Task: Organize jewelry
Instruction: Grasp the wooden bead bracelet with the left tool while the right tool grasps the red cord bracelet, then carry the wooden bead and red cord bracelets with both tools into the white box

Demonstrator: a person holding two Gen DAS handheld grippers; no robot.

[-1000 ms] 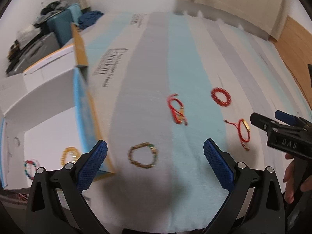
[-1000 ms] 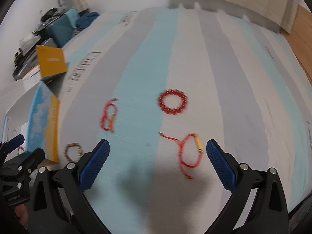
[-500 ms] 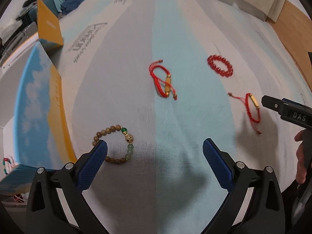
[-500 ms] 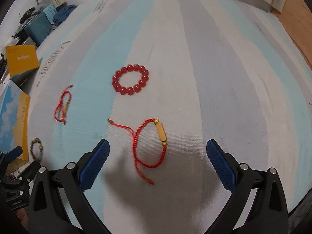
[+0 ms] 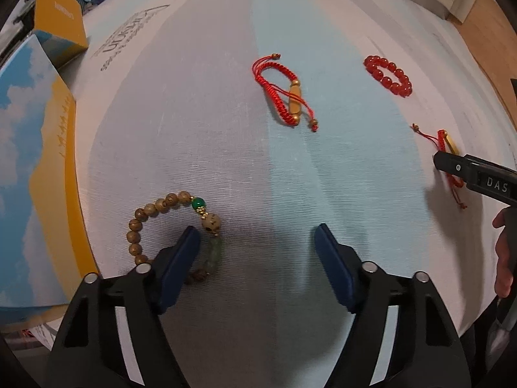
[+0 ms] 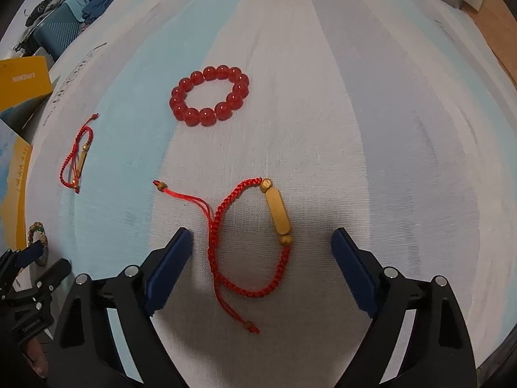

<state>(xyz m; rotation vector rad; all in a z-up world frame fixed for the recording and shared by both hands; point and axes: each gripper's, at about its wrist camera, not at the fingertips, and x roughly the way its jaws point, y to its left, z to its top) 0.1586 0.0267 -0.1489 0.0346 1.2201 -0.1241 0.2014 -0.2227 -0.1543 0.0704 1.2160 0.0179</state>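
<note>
My left gripper [image 5: 258, 242] is open, low over the striped cloth; its left finger [image 5: 181, 258] sits inside the loop of a wooden bead bracelet [image 5: 152, 210] with a green bead. My right gripper [image 6: 261, 252] is open, straddling a red cord bracelet [image 6: 245, 242] with a gold bar, which lies between the fingers. A second red cord bracelet [image 5: 284, 90] and a red bead bracelet [image 6: 210, 95] lie farther out on the cloth. The right gripper also shows in the left wrist view [image 5: 475, 174], over its cord bracelet.
A blue-and-yellow box [image 5: 38, 161] stands at the left edge beside the wooden bracelet. A yellow box flap [image 5: 58, 22] rises behind it. Bags and clutter [image 6: 61, 22] sit at the far left. Wooden floor [image 5: 484, 16] lies beyond the cloth at the right.
Both grippers have dropped lower and moved forward. The left finger has entered the wooden bracelet's loop and the jaws have narrowed. The right gripper now straddles the red cord bracelet.
</note>
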